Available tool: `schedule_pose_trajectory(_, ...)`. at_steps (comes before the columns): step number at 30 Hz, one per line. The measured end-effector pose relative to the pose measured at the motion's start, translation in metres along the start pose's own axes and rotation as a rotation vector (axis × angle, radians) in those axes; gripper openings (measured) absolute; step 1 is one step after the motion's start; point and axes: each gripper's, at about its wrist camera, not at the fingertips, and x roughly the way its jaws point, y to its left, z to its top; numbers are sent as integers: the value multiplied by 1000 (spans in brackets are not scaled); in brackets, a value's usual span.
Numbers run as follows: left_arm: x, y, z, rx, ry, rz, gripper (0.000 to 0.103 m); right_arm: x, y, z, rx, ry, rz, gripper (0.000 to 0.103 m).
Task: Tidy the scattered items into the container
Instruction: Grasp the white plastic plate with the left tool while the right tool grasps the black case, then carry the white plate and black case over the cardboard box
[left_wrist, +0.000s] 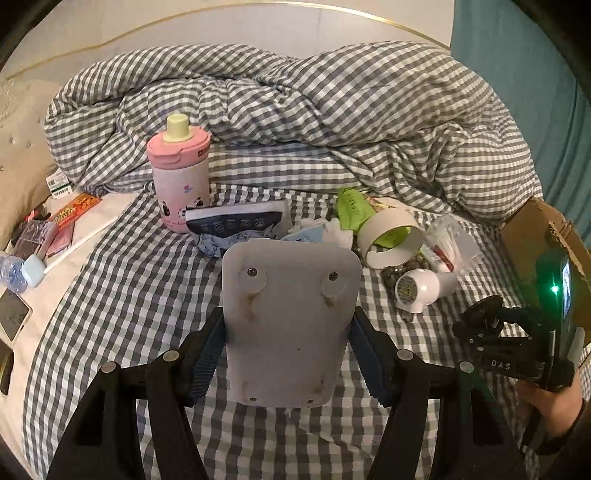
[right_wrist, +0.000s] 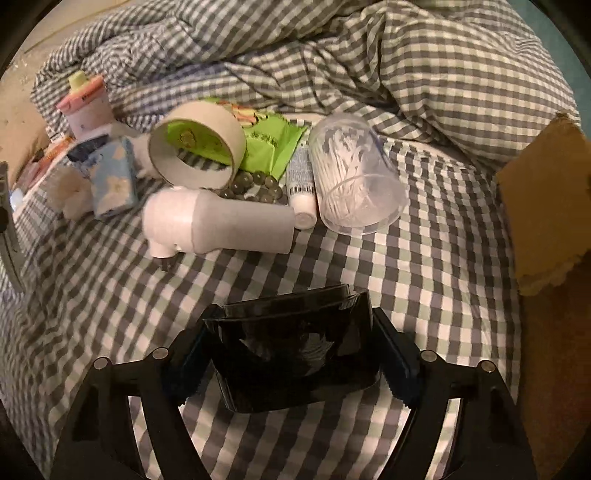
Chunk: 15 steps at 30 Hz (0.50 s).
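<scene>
My left gripper (left_wrist: 290, 354) is shut on a flat grey plastic plate (left_wrist: 290, 317) and holds it above the checked bed. My right gripper (right_wrist: 291, 363) is shut on a glossy black box (right_wrist: 295, 354). A cardboard box (right_wrist: 546, 206) stands at the right; it also shows in the left wrist view (left_wrist: 546, 236). Scattered ahead lie a tape roll (right_wrist: 197, 146), a white bottle (right_wrist: 221, 225), a clear tub of cotton swabs (right_wrist: 354, 173), a small tube (right_wrist: 301, 184), a green packet (right_wrist: 273, 144), dark beads (right_wrist: 255, 184), a tissue pack (right_wrist: 112, 177) and a pink bottle (left_wrist: 181, 173).
A rumpled checked duvet (left_wrist: 295, 110) is piled behind the items. At the left edge lie a phone (left_wrist: 13, 314), a notebook with packets (left_wrist: 70, 218) and a water bottle (left_wrist: 11, 269). A pillow (left_wrist: 18, 166) is at far left.
</scene>
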Motion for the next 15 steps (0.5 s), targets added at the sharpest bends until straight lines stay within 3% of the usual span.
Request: schedule_pose_trajectory(15,-67,-41,18,36,-100,-5,67,-143,-7,-1,21,-242,1,79)
